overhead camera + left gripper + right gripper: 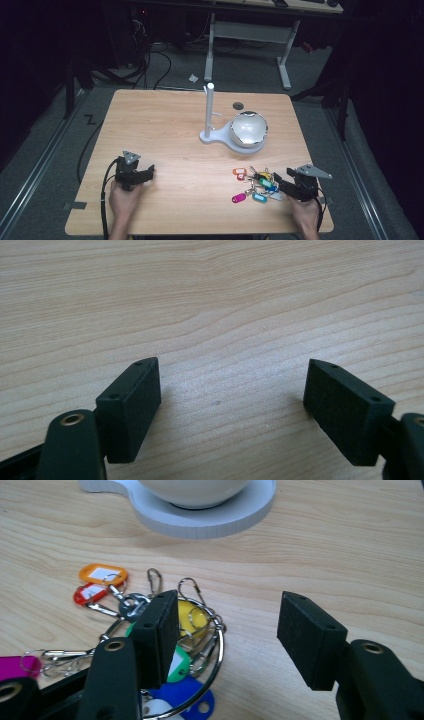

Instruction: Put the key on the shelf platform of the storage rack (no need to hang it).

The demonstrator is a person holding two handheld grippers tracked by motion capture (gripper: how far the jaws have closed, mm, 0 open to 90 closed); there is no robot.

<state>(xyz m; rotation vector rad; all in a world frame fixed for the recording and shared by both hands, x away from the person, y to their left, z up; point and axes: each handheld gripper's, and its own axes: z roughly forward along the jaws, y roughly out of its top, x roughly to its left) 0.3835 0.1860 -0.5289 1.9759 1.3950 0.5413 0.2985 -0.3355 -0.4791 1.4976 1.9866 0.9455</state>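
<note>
A bunch of coloured key tags on a wire ring lies at the table's front right. Orange, red, yellow, green, blue and magenta tags fan out with several metal clips. My right gripper is open just right of the bunch; its left jaw hangs over the tags and bare wood lies between the pads. My left gripper rests open at the front left with nothing but the table top between its jaws.
A white stand with an upright post and a flat base carries a shiny white bowl behind the tags. A small dark hole marks the wooden table near its far edge.
</note>
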